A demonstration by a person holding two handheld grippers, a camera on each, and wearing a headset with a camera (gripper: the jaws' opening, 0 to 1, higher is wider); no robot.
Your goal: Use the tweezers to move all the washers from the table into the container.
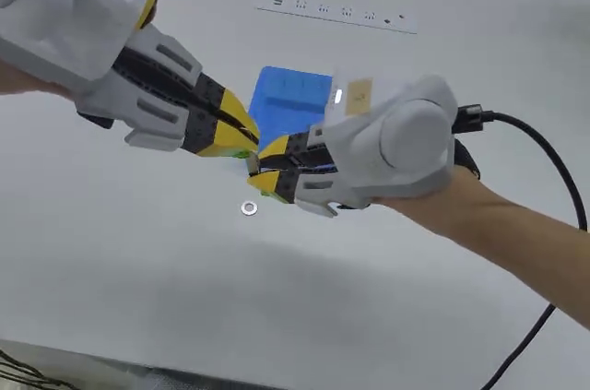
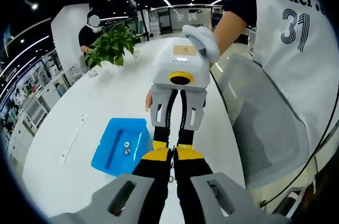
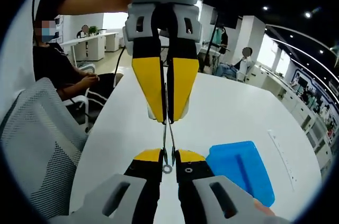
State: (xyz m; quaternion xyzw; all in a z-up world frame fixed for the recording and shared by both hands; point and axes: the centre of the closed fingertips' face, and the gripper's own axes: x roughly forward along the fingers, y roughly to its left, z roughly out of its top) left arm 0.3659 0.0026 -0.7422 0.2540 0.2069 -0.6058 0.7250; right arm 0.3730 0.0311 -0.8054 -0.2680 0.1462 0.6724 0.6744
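My two grippers meet tip to tip above the white table (image 1: 138, 261). The left gripper (image 1: 247, 136) comes in from the upper left, shut on thin metal tweezers (image 3: 167, 139). From the right, the right gripper (image 1: 261, 169) closes its yellow tips around the same tweezers lower down. One steel washer (image 1: 249, 208) lies on the table just below both tips, and it also appears between the right gripper's (image 3: 169, 156) tips as a washer (image 3: 167, 169). A blue container (image 1: 286, 100) sits just behind the grippers. Two washers (image 2: 127, 147) lie inside the container (image 2: 108, 155).
A white power strip (image 1: 336, 14) lies at the far side of the table. A black cable (image 1: 544, 169) trails from the right gripper over my arm. A mesh chair (image 2: 265, 123) stands at the table's edge and a potted plant (image 2: 111, 46) at its far end.
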